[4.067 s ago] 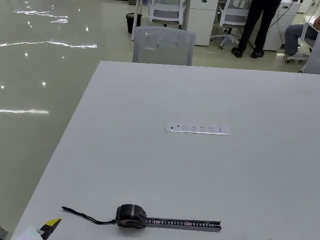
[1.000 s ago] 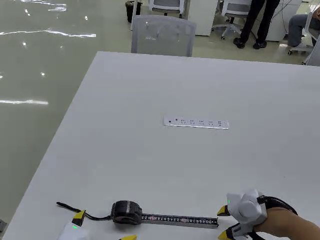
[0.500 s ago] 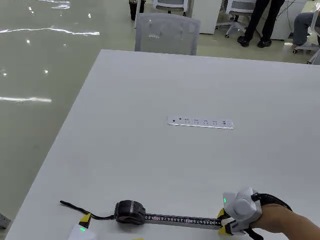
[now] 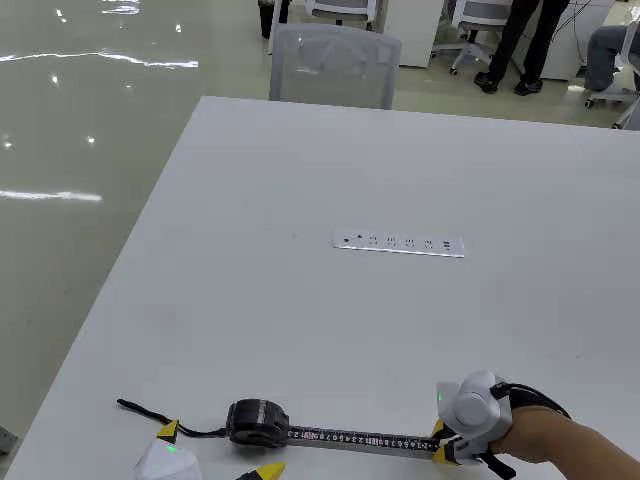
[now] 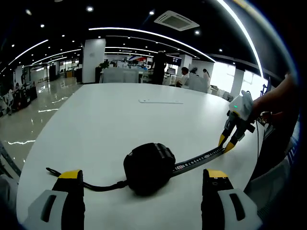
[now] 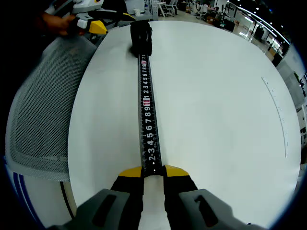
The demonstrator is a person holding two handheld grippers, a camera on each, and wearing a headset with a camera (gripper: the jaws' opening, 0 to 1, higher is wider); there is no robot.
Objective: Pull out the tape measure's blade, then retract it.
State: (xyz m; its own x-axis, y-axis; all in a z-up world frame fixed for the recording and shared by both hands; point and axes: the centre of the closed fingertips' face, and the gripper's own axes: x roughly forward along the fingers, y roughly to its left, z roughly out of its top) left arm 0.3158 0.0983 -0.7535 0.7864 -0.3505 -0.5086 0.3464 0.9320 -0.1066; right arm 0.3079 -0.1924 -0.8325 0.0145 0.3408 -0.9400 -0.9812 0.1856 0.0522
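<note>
**Item:** tape measure [image 4: 258, 421], black, round case. It lies flat near the front edge of the white tabletop [image 4: 300, 200]. The blade [image 4: 360, 440] is drawn partway out and lies flat on the surface, running from the case towards the right tool [image 4: 440, 442]. A thin black cord [image 4: 150, 412] trails from the other side of the case.

**Left tool** [image 5: 144, 175]: jaws spread wide, one on each side of the case and apart from it. It holds nothing.

**Right tool** [image 6: 153, 171]: jaws drawn in to the blade's width, yellow tips against both edges at the free end. It appears to pinch the blade there.

**Handling (judged):**
- The case looks compact, dense and hard, with smooth rounded sides that could slip, so a hold square across its flanks suits best.
- The blade is thin, springy metal: stiff lengthwise but easy to kink, with sharp edges.
- The spring will pull it back in, so the end wants a firm hold and a controlled return.

**Markings:**
- White numerals 2 to 9 read along the blade in the right gripper view, followed by a red mark (presumably 10) and further small digits.
- No brand can be read on the case.

**Also present:** a flat socket strip [image 4: 398, 243], well apart from the tape measure at mid-tabletop.
</note>
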